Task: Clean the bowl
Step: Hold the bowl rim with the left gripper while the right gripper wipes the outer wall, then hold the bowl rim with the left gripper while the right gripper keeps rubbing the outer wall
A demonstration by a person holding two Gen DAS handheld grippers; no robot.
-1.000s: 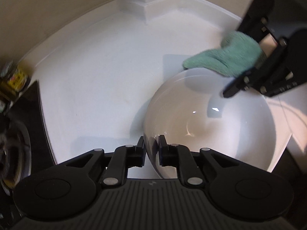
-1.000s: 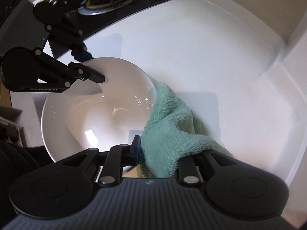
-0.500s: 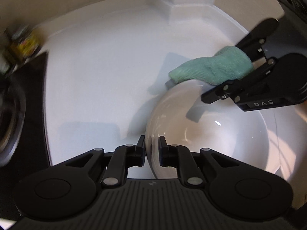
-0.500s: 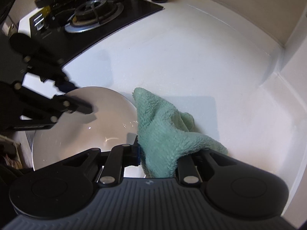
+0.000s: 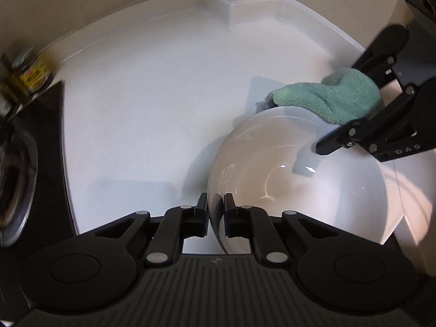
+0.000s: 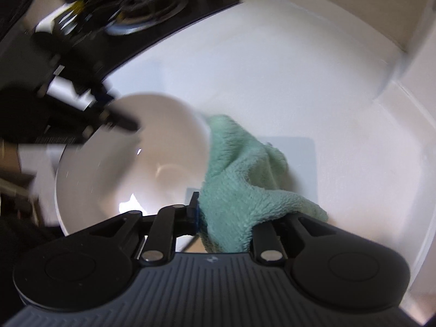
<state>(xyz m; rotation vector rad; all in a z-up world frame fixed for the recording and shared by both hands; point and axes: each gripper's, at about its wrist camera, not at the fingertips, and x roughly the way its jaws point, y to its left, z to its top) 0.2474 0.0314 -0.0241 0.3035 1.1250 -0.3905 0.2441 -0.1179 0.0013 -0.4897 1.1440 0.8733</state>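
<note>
A white bowl (image 5: 299, 185) stands tilted on the white counter. My left gripper (image 5: 215, 207) is shut on its near rim, one pad outside and one inside. A green fleece cloth (image 5: 335, 95) drapes over the far rim, pinched in my right gripper (image 5: 343, 109). In the right wrist view the cloth (image 6: 237, 174) fills the right gripper (image 6: 226, 212) and hides its right pad; the jaws are opening slightly with the cloth still between them. The bowl (image 6: 130, 169) lies to the left of the cloth, and the blurred left gripper (image 6: 117, 109) holds its far edge.
A black gas stove (image 6: 147, 2) with a metal burner ring (image 5: 16, 169) borders the counter (image 5: 150, 109). Jars (image 5: 30, 73) stand beside it by the wall. The backsplash makes a boxed corner (image 5: 245, 0) at the back.
My right gripper has slid the cloth back and forth along the bowl's far rim. The left gripper has rolled a little while keeping its grip on the rim.
</note>
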